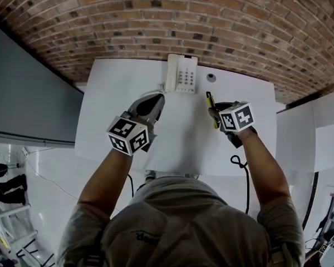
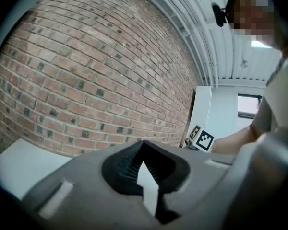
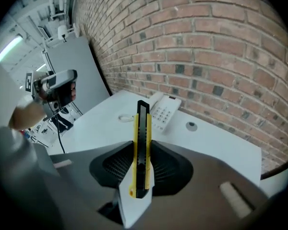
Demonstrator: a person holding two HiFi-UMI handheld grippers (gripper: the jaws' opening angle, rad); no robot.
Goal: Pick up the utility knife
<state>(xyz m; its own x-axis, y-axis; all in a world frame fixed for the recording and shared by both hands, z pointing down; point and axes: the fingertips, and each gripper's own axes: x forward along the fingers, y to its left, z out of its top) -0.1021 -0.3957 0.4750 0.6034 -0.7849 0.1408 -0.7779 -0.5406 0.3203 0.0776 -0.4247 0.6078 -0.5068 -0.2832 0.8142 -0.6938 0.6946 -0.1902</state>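
The utility knife (image 3: 141,147), yellow with a black slider, is clamped between the pads of my right gripper (image 3: 140,159) and sticks out past them, held in the air above the white table (image 3: 101,123). In the head view the knife (image 1: 211,105) points away from me ahead of the right gripper (image 1: 218,115). My left gripper (image 1: 151,105) hangs above the table's left half. In the left gripper view its jaws (image 2: 145,169) are shut with nothing between them, aimed at the brick wall.
A white desk phone (image 1: 181,73) lies at the table's far edge against the brick wall (image 1: 167,21), with a small round cable port (image 1: 211,77) to its right. A grey panel (image 1: 22,93) stands at the left. Black cables (image 1: 242,171) hang at the near edge.
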